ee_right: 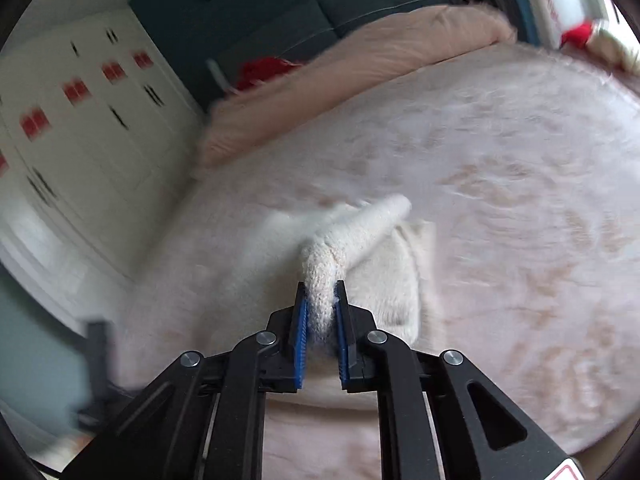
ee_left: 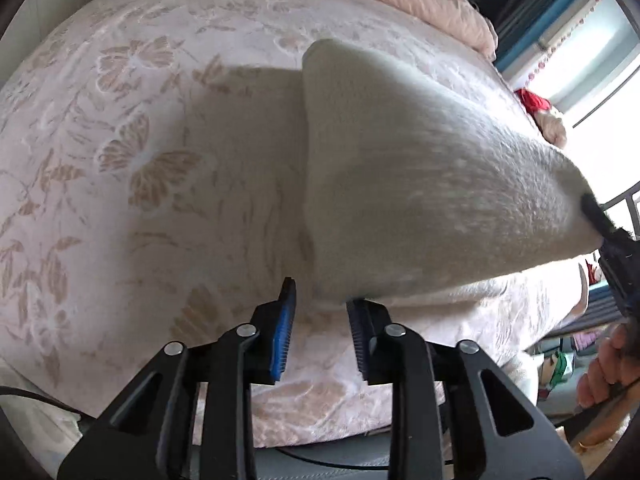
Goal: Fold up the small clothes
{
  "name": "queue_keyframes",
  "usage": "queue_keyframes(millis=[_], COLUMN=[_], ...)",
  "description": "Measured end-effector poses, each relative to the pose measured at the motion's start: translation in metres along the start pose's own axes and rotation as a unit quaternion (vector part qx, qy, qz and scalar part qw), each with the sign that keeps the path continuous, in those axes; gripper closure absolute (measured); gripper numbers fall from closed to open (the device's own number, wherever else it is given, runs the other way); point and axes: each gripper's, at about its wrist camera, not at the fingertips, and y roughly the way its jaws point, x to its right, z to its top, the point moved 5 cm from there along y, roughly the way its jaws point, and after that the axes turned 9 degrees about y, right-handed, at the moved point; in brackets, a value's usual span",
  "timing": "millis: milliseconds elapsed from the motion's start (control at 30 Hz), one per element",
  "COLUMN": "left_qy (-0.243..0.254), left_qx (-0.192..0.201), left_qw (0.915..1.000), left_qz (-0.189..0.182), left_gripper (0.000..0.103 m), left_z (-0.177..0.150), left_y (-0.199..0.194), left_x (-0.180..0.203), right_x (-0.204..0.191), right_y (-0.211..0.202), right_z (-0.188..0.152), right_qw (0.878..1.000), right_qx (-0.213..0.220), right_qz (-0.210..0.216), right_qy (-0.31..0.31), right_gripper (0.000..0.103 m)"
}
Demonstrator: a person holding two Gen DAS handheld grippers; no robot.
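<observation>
Left gripper (ee_left: pixel 320 320): fingers apart, empty, its tips just under the near edge of the white knit garment (ee_left: pixel 400 184). Best to close on that hanging edge before drawing it taut, I judge. Garment is fuzzy, cream-white, lifted above the floral bedspread (ee_left: pixel 120 160). Right gripper (ee_right: pixel 322 320): fingers clamped on a bunched corner of the garment (ee_right: pixel 320 280); hold level with left.

The right hand-held gripper (ee_right: pixel 322 312) pinches a white knit garment (ee_right: pixel 352 236) above the bedspread (ee_right: pixel 500 200).
</observation>
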Motion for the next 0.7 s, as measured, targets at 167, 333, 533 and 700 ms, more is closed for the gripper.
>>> queue_keyframes(millis=[167, 333, 533, 700], left_qy=[0.029, 0.058, 0.084, 0.064], left_qx=[-0.007, 0.09, 0.11, 0.037], left_qw=[0.9994, 0.9942, 0.9899, 0.9933], left_qz=[0.019, 0.011, 0.031, 0.088], left_gripper=[0.076, 0.053, 0.049, 0.049], left_z=[-0.005, 0.03, 0.085, 0.089], left_y=[-0.005, -0.062, -0.034, 0.04], left_x=[0.017, 0.044, 0.078, 0.058], right_x=[0.046, 0.027, -0.001, 0.021], right_y=[0.048, -0.001, 0.009, 0.092], right_z=[-0.043, -0.013, 0.012, -0.006], right_qw=[0.995, 0.999, 0.999, 0.992], right_qx=[-0.084, -0.013, -0.021, -0.104], right_qz=[-0.024, -0.01, 0.033, -0.062], right_qy=[0.053, 0.043, 0.02, -0.034], right_gripper=[0.082, 0.079, 0.084, 0.103])
